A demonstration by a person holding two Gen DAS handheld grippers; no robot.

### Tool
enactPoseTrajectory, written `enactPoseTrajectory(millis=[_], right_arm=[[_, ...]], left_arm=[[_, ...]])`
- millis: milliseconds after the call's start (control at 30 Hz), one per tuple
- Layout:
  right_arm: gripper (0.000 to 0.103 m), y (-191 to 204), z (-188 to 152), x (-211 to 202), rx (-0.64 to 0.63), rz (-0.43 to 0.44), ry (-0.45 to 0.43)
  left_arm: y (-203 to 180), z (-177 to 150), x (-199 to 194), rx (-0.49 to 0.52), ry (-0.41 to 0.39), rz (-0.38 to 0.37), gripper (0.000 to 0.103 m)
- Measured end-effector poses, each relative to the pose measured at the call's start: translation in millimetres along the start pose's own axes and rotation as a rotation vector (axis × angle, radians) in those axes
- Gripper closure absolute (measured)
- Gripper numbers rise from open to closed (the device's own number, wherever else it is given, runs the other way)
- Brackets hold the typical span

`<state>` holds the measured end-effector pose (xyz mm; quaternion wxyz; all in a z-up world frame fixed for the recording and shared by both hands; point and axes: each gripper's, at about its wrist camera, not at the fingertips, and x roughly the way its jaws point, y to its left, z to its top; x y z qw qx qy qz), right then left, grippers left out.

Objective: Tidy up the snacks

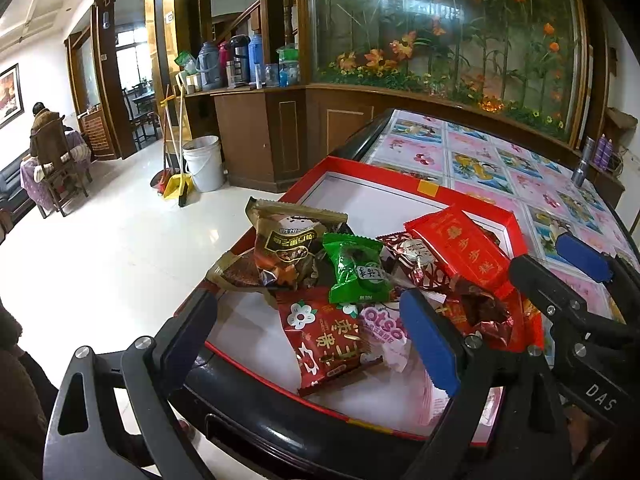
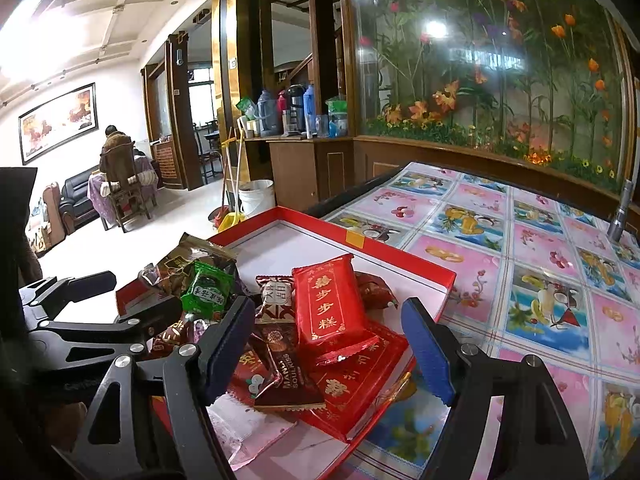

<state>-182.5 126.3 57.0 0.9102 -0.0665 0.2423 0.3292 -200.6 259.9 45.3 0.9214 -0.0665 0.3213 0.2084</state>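
Both claws open, gripping nothing. Left claw (image 1: 320,336) and right claw (image 2: 332,344) poised just above the snack pile in the red tray (image 1: 400,184), near corner of the counter (image 2: 540,264).

Risks:
- Packets overlapping: closing on red cake pack (image 2: 332,304) between right claw pads likely drags the brown bar (image 2: 288,376) beneath.
- Glossy wrappers, likely slippery in a pinch.
- Tray corner apparently overhanging the counter edge below left claw; downward push may tip it.
- Claws close together, collision possible.
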Motion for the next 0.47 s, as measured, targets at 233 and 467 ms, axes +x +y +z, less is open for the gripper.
enactPoseTrajectory(millis=[233, 467], right_arm=[[0.026, 1, 0, 0, 0.000, 0.001, -0.001], [0.026, 0, 2, -2, 0.010, 0.003, -0.009]], left_arm=[[-5, 1, 1, 0.009, -0.004, -0.006, 0.010], [-15, 6, -6, 0.036, -0.040, -0.004, 0.010]])
